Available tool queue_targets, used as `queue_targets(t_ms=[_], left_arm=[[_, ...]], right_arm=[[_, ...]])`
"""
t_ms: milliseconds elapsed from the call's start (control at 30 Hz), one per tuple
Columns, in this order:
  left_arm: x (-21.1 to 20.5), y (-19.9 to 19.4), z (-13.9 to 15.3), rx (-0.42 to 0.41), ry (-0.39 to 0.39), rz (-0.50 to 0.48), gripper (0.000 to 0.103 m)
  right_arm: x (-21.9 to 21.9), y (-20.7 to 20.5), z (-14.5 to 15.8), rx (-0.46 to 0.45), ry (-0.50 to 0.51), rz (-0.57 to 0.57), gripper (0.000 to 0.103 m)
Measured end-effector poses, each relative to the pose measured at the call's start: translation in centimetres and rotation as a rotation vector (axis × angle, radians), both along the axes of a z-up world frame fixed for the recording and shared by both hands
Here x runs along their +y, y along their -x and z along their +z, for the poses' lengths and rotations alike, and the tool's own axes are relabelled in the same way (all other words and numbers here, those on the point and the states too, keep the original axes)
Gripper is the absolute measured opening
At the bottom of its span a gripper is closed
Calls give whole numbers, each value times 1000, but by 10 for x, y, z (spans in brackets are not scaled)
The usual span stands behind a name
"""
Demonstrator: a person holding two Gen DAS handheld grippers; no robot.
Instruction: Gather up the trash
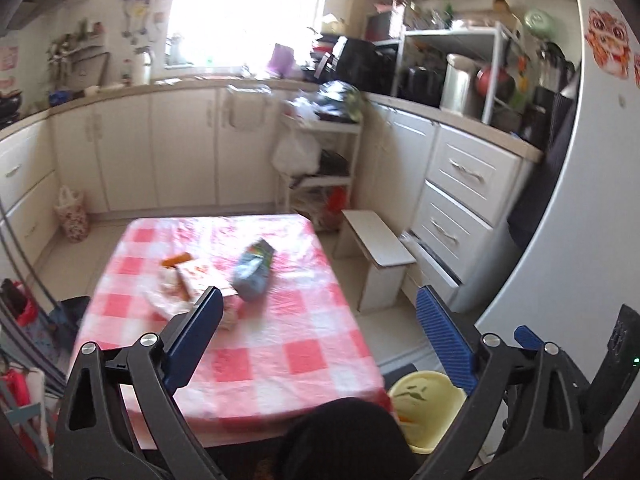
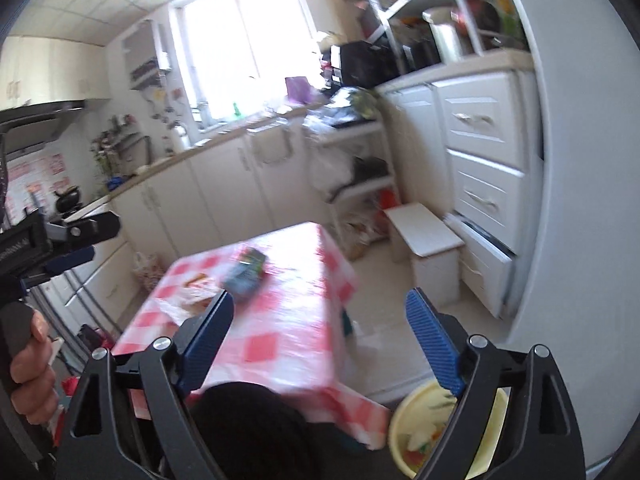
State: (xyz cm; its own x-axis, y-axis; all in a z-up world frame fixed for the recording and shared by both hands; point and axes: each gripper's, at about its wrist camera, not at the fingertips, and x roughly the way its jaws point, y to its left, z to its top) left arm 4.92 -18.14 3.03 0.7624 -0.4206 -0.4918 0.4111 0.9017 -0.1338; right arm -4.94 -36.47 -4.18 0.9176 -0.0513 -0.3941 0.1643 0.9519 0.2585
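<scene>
Left wrist view: the left gripper [image 1: 320,316], jaws wide and empty, tilts down over the checked counter [image 1: 288,344], where a blue carton [image 1: 254,274] and wrappers [image 1: 180,280] lie. Right wrist view: the right gripper [image 2: 320,316], jaws wide and empty, hangs above a yellow bin [image 2: 492,424] holding scraps; a hand [image 2: 30,372] grips the other handle at left.

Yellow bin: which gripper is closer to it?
Right. The right gripper is just above and left of the bin; the left gripper is farther left, beyond the right one.
</scene>
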Motion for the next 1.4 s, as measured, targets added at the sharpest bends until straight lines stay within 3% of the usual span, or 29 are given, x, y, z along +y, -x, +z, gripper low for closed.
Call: queue_targets(t_ms=[233, 500, 1133, 1400], left_arm=[[72, 4, 23, -82, 13, 122, 96], [137, -3, 31, -68, 81, 221, 96], [176, 2, 28, -80, 96, 291, 96], [201, -18, -6, -10, 30, 351, 96]], right_arm=[[61, -13, 37, -69, 89, 108, 86], [102, -22, 55, -93, 156, 166, 90], [151, -29, 66, -117, 202, 258, 90], [150, -53, 51, -63, 193, 262, 91]])
